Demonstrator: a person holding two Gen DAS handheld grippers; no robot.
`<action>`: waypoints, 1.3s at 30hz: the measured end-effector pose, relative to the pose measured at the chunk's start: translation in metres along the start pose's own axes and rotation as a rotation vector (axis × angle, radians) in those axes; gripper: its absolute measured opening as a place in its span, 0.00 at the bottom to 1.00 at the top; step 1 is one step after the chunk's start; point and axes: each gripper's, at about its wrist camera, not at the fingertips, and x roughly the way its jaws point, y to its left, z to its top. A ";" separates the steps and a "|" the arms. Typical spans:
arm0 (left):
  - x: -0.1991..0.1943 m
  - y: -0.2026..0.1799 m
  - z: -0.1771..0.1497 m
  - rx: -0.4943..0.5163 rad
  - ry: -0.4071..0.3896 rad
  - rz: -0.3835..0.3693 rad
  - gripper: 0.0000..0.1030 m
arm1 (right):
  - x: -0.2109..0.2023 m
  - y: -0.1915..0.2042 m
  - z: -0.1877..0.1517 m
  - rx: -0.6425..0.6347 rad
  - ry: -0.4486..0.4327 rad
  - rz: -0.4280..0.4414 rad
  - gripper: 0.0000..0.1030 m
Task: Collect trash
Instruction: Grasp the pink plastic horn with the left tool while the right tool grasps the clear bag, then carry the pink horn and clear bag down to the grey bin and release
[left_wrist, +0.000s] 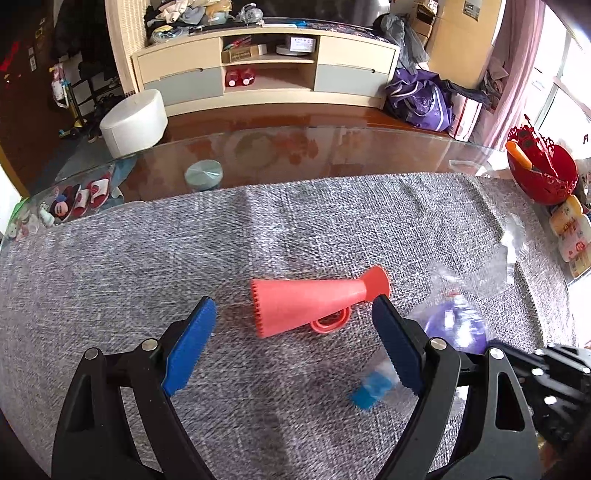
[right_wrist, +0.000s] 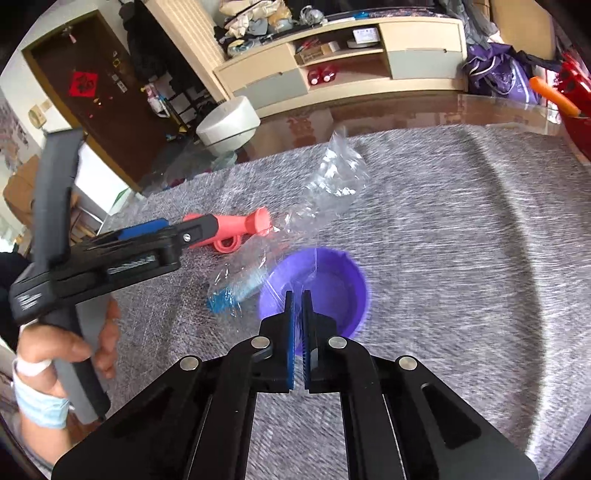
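Nearest, the right gripper (right_wrist: 297, 295) is clenched on the rim of a round purple plastic bowl (right_wrist: 325, 284), seemingly pinching crinkled clear plastic wrap (right_wrist: 328, 184) there too, so that piece looks mid-collection. The left gripper (left_wrist: 293, 314) hangs spread wide, holding nothing, around a coral plastic toy horn (left_wrist: 314, 299) lying mid-cloth on the grey woven tablecloth (left_wrist: 332, 221). Beside it, a small blue-printed wrapper (left_wrist: 371, 389) remains uncollected.

I saw a grey woven cloth (left_wrist: 147, 266) covering the glass table (left_wrist: 332, 155); at frame centre lay a pink horn (left_wrist: 314, 299), right of it clear wrapping (right_wrist: 332, 181) and a purple bowl (right_wrist: 332, 284).
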 end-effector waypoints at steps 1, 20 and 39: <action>0.003 -0.001 0.000 -0.001 0.005 0.000 0.79 | -0.004 -0.005 0.000 0.007 -0.004 -0.003 0.04; 0.036 -0.028 0.010 0.016 0.031 0.059 0.86 | -0.021 -0.043 -0.009 0.055 -0.016 -0.013 0.04; -0.083 -0.042 -0.036 0.043 -0.078 0.046 0.85 | -0.085 -0.005 -0.034 -0.013 -0.094 -0.002 0.02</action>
